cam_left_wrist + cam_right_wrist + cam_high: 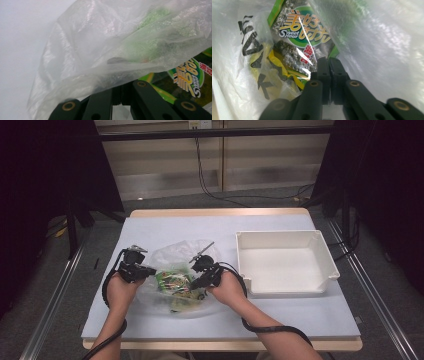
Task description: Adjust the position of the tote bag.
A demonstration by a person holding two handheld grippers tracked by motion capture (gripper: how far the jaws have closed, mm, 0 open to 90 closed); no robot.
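A clear plastic bag (177, 277) lies crumpled on the pale desk (150, 227), left of centre and toward the near edge. Inside it sits a green snack packet (172, 282) printed "Sweet Hour", with yellow wrapping beside it. The bag is stretched between the two tongs, one at each side of it.

The left tongs (147, 271) meet the bag's left edge. In the left gripper view their jaws stand together with the clear film (100, 50) bunched over their tips, so they appear clamped on the bag, though the film hides the tips themselves. The left hand (120, 287) wraps the handle from below, forearm coming up from the near edge and angled slightly inward, wrist roughly level with the desk.

The right tongs (196, 282) come in at the bag's right edge, pointing left and a little toward the person. In the right gripper view the jaws (329, 70) are pressed together on a fold of the film, with the packet (299, 32) just beyond them and black lettering on the bag (249, 42) to the left. The right hand (230, 287) grips the handle with the forearm running diagonally from the lower right, a black cable (272, 329) looped along it.

Just right of the right hand stands an empty white tray (320, 250), apart from the bag.
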